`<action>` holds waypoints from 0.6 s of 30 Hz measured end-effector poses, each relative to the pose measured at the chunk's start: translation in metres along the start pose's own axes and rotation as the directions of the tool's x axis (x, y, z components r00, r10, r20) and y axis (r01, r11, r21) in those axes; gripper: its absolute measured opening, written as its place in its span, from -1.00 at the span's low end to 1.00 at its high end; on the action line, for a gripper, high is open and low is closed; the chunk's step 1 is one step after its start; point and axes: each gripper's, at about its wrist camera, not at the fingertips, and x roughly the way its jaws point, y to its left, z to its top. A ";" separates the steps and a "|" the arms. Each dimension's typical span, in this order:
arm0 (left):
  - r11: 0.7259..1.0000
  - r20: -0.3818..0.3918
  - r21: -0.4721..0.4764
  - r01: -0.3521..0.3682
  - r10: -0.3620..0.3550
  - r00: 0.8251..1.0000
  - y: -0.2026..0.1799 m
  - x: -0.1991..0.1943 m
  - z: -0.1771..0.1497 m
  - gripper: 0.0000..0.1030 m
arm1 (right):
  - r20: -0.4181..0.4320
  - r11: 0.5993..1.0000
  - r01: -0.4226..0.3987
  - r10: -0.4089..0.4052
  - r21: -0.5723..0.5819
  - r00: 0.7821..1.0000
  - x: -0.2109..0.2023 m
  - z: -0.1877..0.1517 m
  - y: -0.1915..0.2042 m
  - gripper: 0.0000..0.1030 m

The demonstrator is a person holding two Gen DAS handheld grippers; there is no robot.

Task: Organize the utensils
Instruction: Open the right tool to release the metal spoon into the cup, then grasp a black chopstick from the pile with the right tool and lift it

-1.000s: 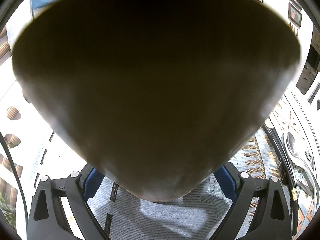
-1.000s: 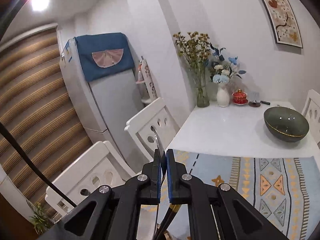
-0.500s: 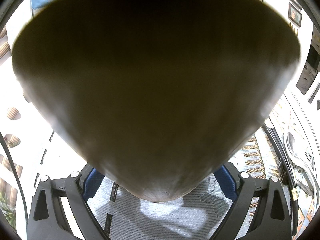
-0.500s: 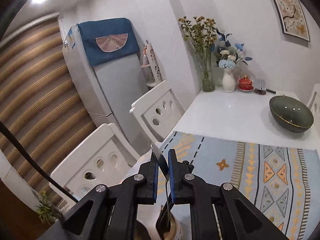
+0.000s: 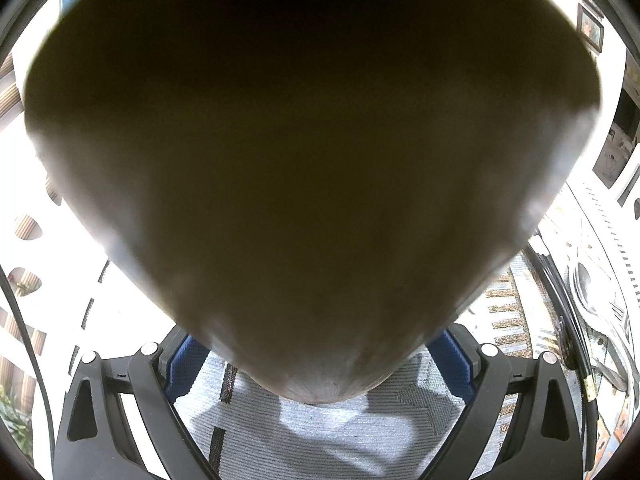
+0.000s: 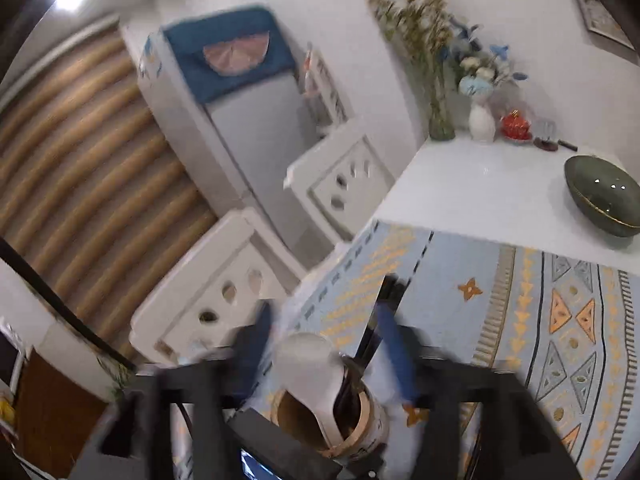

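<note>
Utensils (image 6: 352,364) standing in holder (image 6: 332,420) on surface (image 6: 480,184), right gripper (image 6: 328,344) jaws just opening, nothing between; left gripper (image 5: 316,344) jaws clamping holder, risking tipping if squeezing slackens or the right jaws snag handles.

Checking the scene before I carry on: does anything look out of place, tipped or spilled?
Nothing is spilled. The wooden utensil holder stands upright on the patterned mat with utensils inside. The right gripper, jaws just opened, holds nothing. One oddity: the left gripper grips something that blocks most of its camera.
</note>
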 end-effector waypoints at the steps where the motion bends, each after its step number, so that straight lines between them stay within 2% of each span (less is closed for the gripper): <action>1: 1.000 -0.001 0.001 -0.001 0.001 1.000 0.003 -0.001 0.000 0.87 | 0.018 1.000 0.013 -0.013 -0.005 1.000 -0.008 0.004 -0.001 0.18; 7: 1.000 -0.001 0.001 -0.002 0.002 1.000 0.010 -0.003 -0.002 0.87 | 0.114 0.996 0.044 -0.053 0.083 0.992 -0.073 0.017 -0.032 0.19; 9: 1.000 -0.002 0.002 -0.003 0.003 1.000 0.011 -0.003 -0.002 0.87 | 0.132 0.991 0.082 -0.095 0.106 0.987 -0.095 0.016 -0.046 0.29; 11: 1.000 -0.002 0.002 -0.003 0.003 1.000 0.010 -0.003 0.001 0.87 | 0.136 0.983 0.131 -0.149 0.133 0.979 -0.118 0.011 -0.064 0.54; 13: 1.000 -0.002 0.002 -0.003 0.003 1.000 0.012 -0.003 0.001 0.87 | 0.110 0.975 0.168 -0.185 0.148 0.976 -0.132 0.002 -0.079 0.55; 15: 1.000 -0.003 0.003 -0.004 0.004 1.000 0.012 -0.003 0.001 0.87 | 0.069 0.958 0.240 -0.253 0.155 0.965 -0.142 -0.013 -0.093 0.55; 18: 1.000 -0.003 0.003 -0.005 0.005 1.000 0.015 -0.002 0.001 0.87 | -0.036 0.937 0.296 -0.295 0.187 0.955 -0.142 -0.039 -0.113 0.55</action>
